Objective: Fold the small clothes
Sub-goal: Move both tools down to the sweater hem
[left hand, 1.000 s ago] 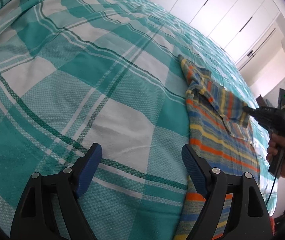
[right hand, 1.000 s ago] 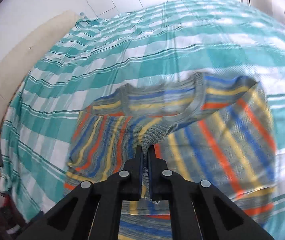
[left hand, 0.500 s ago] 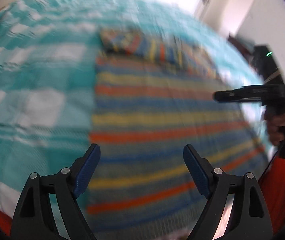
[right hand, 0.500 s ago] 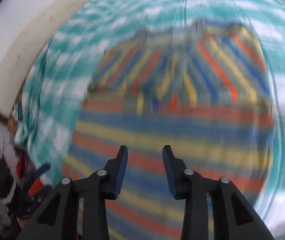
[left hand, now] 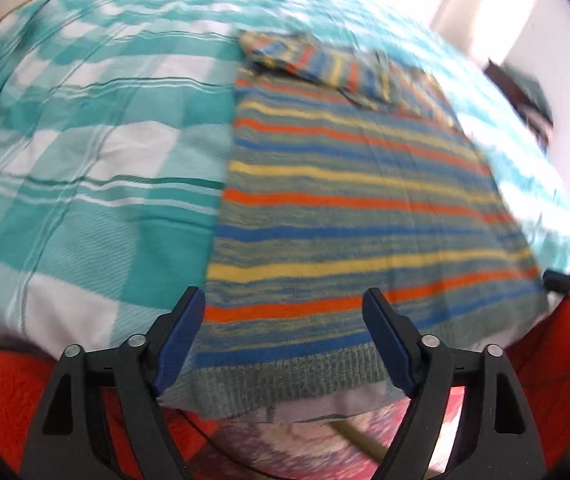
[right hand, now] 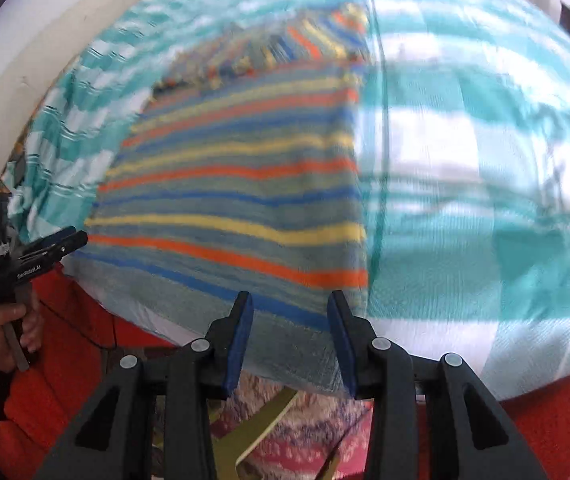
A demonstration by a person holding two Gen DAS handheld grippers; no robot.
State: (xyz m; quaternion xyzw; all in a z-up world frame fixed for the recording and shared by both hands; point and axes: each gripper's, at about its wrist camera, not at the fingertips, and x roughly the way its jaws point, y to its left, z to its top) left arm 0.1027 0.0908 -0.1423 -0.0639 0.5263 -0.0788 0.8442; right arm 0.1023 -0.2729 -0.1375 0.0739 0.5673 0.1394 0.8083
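A small striped knit sweater (left hand: pixel 357 200) in blue, orange, yellow and grey lies flat on the teal-and-white checked bedspread (left hand: pixel 85 152), its sleeves folded across the far end. Its ribbed hem (left hand: pixel 285 376) reaches the near bed edge. My left gripper (left hand: pixel 285 340) is open and empty just above the hem's left part. My right gripper (right hand: pixel 289 338) is open and empty above the hem's right corner; the sweater also shows in the right wrist view (right hand: pixel 237 200). The left gripper appears at the left of the right wrist view (right hand: pixel 41 250), held in a hand.
A red blanket (left hand: pixel 5 400) hangs below the bed edge. A patterned rug (right hand: pixel 285 432) covers the floor beneath. A cream headboard (right hand: pixel 45 48) stands at the far left. White walls and a doorway (left hand: pixel 505 12) lie beyond the bed.
The right gripper let go of the folded sleeve and opened. Both grippers swung back to the near hem of the sweater, which now lies flat with the sleeves folded in.
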